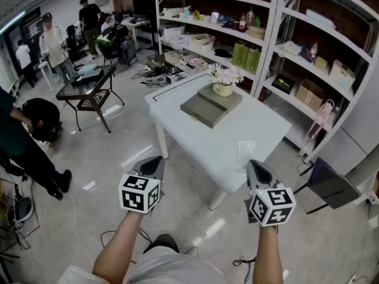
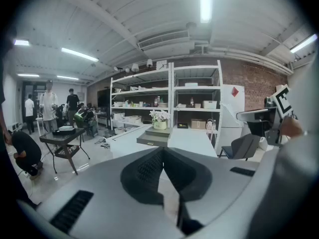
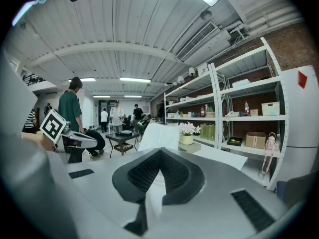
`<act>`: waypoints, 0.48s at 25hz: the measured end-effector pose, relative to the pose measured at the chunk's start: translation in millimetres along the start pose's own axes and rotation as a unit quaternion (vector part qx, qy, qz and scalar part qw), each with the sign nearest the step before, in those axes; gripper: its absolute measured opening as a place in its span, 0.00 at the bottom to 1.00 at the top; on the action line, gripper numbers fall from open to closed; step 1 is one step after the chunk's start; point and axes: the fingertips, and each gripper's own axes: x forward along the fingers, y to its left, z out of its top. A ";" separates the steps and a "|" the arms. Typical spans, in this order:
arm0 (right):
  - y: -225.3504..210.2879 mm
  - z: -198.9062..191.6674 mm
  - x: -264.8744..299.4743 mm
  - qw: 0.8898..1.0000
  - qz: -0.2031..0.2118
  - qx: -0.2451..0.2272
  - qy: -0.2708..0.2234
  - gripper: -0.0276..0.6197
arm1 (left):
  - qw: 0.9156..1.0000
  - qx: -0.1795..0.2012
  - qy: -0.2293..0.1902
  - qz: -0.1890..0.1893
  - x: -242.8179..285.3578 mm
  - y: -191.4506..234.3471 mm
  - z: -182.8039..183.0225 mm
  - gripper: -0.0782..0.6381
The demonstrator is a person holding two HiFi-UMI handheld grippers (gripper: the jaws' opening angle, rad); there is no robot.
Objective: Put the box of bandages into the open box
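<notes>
A white table carries two flat grey boxes, one stepped on the other; from here I cannot tell whether either is open. No box of bandages can be made out. Both grippers hang in the air short of the table's near edge. My left gripper is off the near left corner, its jaws shut with nothing between them. My right gripper is by the near right corner, also shut and empty. The left gripper view shows the grey boxes beyond the closed tips. The right gripper's tips meet too.
A pot of pale flowers stands behind the grey boxes. A clear plastic bag lies near the table's front right. Metal shelves line the far and right sides. A dark chair is at the right; a black side table and several people are at the left.
</notes>
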 end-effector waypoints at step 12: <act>-8.4 -10.3 16.6 1.000 0.001 0.009 0.009 0.05 | 1.000 0.003 0.012 -0.012 22.1 -1.1 -6.5 0.11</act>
